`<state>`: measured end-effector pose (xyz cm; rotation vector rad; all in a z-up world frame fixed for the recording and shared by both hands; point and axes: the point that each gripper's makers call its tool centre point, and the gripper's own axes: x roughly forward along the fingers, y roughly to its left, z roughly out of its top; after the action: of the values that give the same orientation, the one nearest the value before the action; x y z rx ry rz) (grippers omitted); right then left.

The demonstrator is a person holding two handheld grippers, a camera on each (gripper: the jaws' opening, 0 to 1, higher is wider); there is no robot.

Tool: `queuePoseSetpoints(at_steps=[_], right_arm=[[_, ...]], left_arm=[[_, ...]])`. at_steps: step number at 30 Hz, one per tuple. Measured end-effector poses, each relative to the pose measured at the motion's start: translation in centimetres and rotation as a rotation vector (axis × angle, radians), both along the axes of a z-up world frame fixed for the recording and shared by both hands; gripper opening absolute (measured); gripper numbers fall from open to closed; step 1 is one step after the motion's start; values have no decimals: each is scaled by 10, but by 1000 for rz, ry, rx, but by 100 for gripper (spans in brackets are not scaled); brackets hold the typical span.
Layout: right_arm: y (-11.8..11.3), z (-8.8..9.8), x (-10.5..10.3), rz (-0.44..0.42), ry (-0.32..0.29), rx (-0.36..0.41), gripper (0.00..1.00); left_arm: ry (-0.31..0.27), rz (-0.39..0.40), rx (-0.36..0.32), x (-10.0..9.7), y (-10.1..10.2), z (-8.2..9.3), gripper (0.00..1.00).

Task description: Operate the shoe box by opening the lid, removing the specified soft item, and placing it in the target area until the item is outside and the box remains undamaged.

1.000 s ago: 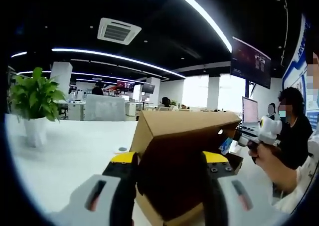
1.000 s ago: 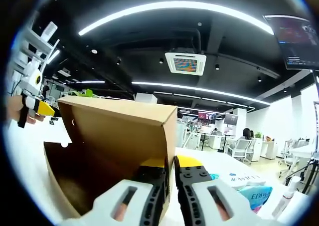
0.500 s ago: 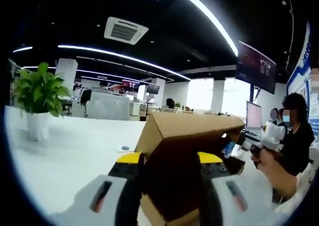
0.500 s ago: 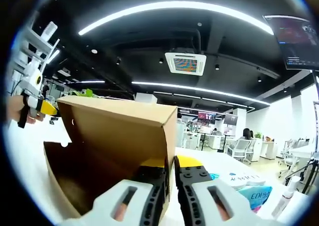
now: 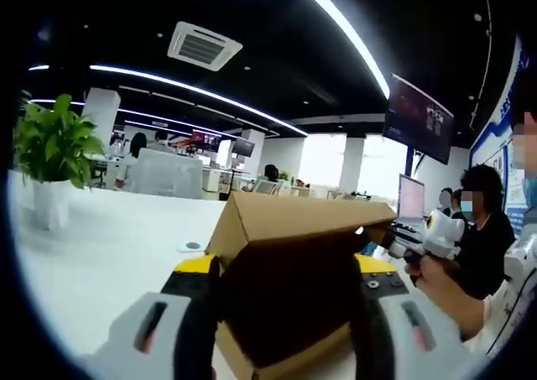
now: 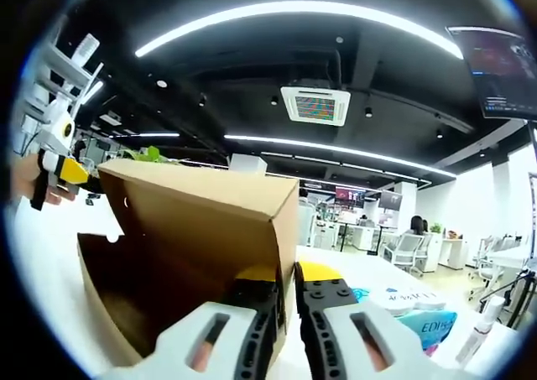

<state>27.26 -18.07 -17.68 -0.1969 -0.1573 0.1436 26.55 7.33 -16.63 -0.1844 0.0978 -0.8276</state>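
The lid-opening step is in hand. The cardboard shoe box point(image 5: 289, 292) sits on the white desk point(image 5: 109, 246) with its lid point(image 6: 201, 195) lifted, and the dark inside faces both cameras. In the right gripper view the right gripper point(image 6: 287, 292) has its black fingers point(image 6: 256, 300) pressed together on the lid's side edge, at about 6 o'clock, so it looks to be pinching the cardboard there. In the left gripper view the left gripper point(image 5: 285, 283) has its fingers point(image 5: 197, 279) spread wide, one on either side of the box's open front, gripping nothing that I can make out.

The soft item cannot be seen: the box interior is too dark to tell whether it lies in there.

My guess is that the next move needs the lid tipped fully back and kept there by the right gripper, while the left goes into the opening between its spread fingers to find the item. The cardboard is thin, so a hard pinch or pull at the edge could crease or tear it.

Round about: a potted plant point(image 5: 50, 158) stands on the desk at 9 o'clock in the left gripper view, well apart from the box. A blue tissue pack point(image 6: 415, 317) lies just beside the right gripper at 4 o'clock in its view, which might crowd any set-down on that side. People sit at desks further back, beyond the box.
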Motion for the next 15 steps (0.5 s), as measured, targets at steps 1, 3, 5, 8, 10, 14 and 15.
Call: queuePoseSetpoints(at_steps=[1,3,5,8,10,14,15], right_arm=[[-1,0,0,1,2,0,5],[-1,-1,0,4,5,0,5],[-1,-1,-1,5,5,-2,5],[0,-3,0,6,8,-12,5],[0,-4,-1,6,10,-17,4],[-2,-3,1,-1,9,-21,4],[-1,-3,1,-2,10,-22,4]], left_arm=[[1,-1,4,-1,0,-1,65],[1,-1,13,-2,-1,-2,65],[3,-1,11,-3,-1,-3,65],[-3,9,6,-4,0,-2,64],[-10,14,3,-6,1,2,63],[-18,22,27,-6,-1,2,64],[-19,28,32,-6,0,1,64]])
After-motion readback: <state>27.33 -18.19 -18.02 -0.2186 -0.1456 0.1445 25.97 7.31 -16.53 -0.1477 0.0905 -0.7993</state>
